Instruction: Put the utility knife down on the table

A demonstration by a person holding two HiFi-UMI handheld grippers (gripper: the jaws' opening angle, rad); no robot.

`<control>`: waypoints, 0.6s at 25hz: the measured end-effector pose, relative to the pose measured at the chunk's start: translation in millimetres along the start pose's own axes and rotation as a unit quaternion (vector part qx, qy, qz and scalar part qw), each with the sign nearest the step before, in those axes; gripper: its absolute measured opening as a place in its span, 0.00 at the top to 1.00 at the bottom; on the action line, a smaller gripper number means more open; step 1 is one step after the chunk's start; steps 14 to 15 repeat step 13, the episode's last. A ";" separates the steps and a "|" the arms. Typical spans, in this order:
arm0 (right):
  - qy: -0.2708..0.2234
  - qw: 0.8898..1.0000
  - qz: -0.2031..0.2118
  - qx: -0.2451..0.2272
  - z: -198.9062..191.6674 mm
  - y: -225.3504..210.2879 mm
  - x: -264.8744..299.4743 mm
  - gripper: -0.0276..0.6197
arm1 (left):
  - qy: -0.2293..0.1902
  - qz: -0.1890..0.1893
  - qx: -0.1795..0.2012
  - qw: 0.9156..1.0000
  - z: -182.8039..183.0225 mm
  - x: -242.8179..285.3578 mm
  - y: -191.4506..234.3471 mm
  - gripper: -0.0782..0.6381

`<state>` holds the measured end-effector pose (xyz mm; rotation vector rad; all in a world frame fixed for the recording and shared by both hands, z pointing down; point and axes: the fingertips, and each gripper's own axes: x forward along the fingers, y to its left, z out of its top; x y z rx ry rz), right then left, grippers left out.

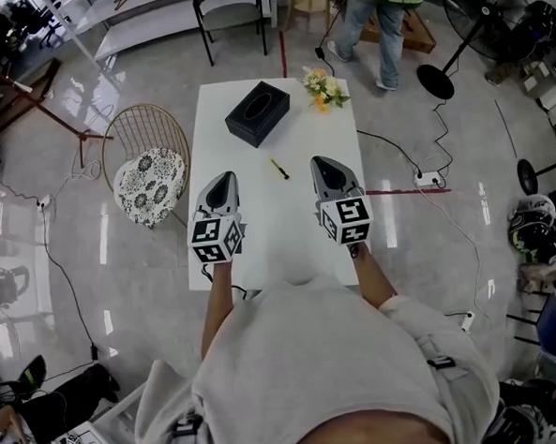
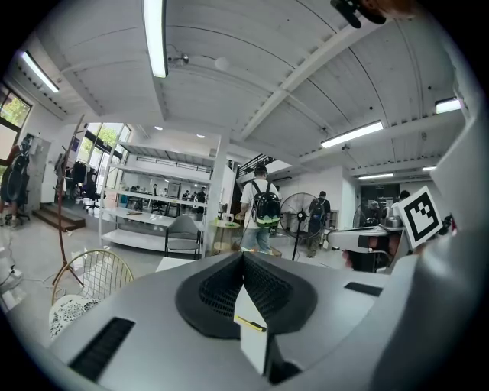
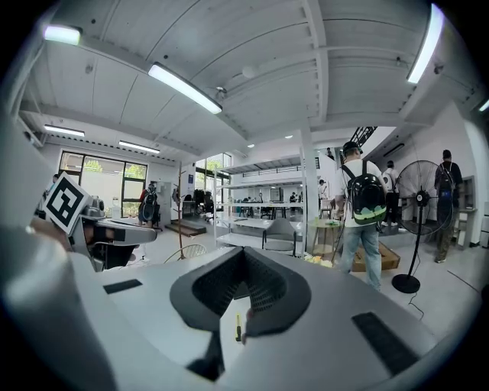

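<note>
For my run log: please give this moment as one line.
utility knife: lying on table | left tool: shut, empty | right tool: shut, empty

White rectangular table (image 1: 279, 240) in front of me, long sides running away from me. Three things lie on it. A black tissue box (image 1: 257, 113) sits near the far edge, left of centre, turned at an angle to the edges. A small bunch of yellow and white flowers (image 1: 323, 89) lies at the far right corner. A yellow utility knife (image 1: 278, 167) lies flat about mid-table, slanted, well apart from both.
</note>
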<state>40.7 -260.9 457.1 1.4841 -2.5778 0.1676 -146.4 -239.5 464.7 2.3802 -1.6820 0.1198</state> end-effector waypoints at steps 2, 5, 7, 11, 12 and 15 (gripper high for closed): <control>0.001 1.000 0.000 0.000 -1.2 -0.8 0.1 0.91 | 0.000 0.000 0.001 1.000 -0.1 0.8 -0.8 0.86; 0.003 1.000 0.000 0.000 -2.9 -2.4 0.1 0.91 | 0.001 -0.002 0.001 1.000 -0.3 1.6 -2.3 0.86; 0.004 1.000 -0.001 0.002 -2.9 -2.1 -0.1 0.91 | 0.002 -0.004 0.002 1.000 -0.8 1.4 -3.3 0.86; 0.003 1.000 0.002 0.001 -0.5 1.3 0.4 0.91 | 0.003 -0.005 0.003 1.000 -0.8 -0.4 -4.0 0.86; 0.002 1.000 0.002 0.000 0.3 1.9 0.8 0.91 | 0.002 -0.006 0.003 1.000 -0.4 -0.6 -4.3 0.86; 0.001 1.000 0.003 0.000 1.0 2.3 1.1 0.91 | 0.002 -0.006 0.003 1.000 0.1 -0.7 -4.6 0.86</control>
